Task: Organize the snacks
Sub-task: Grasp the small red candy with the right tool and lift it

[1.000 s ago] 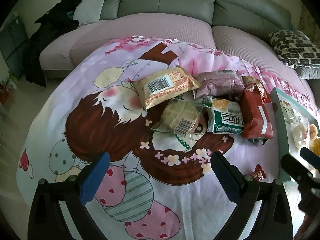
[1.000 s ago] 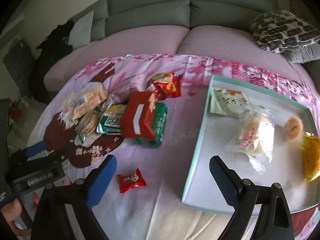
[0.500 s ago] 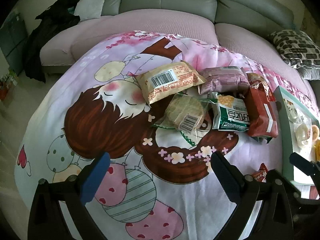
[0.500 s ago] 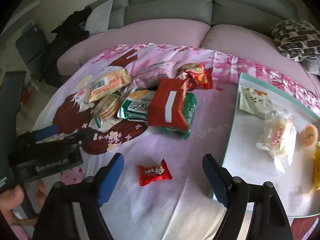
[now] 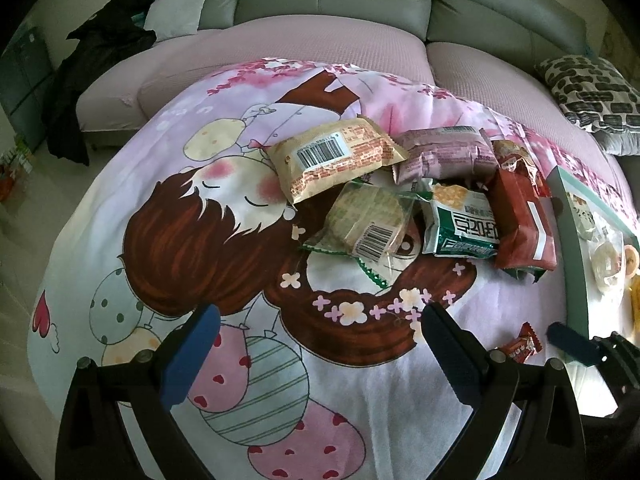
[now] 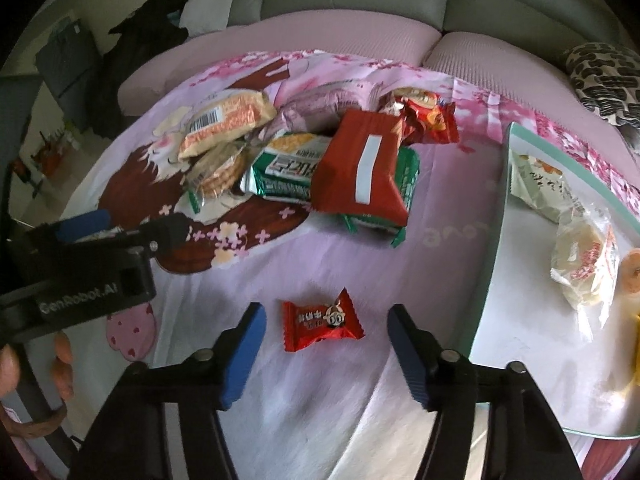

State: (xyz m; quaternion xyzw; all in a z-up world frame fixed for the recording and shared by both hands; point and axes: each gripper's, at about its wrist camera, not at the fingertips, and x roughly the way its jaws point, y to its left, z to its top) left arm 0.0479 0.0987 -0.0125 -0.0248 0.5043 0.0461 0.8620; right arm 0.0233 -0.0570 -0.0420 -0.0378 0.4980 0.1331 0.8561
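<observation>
The right tool (image 6: 324, 354) hangs over the small red candy (image 6: 322, 322), which lies alone on the cartoon-print cloth (image 6: 280, 268), between the snack pile (image 6: 320, 160) and the near corner of the tray (image 6: 486, 304). Its jaws have just been closing, yet they stand clear of the wrapper on both sides: the candy sits between the pads, untouched, so the tool is released and grasping nothing. The left tool (image 5: 316, 344) is also spread wide and empty, parked over the cloth on the pile's near side, well away from the candy.

The step in hand looks like picking up the candy to carry it to the tray, where a few wrapped buns already lie. To do it well, I would judge:

- Bring the pads lower until they straddle the wrapper's padded middle, not its crimped ends, which would fold and slip out.
- Keep the candy centred between the pads; it sits slightly toward the left finger (image 6: 244, 352), so a small shift that way evens the closing.
- Close gently: the cloth is soft and wrinkles, and pinching fabric with the wrapper would drag it.
- Lift straight up before swinging toward the tray, clearing its raised rim.
</observation>
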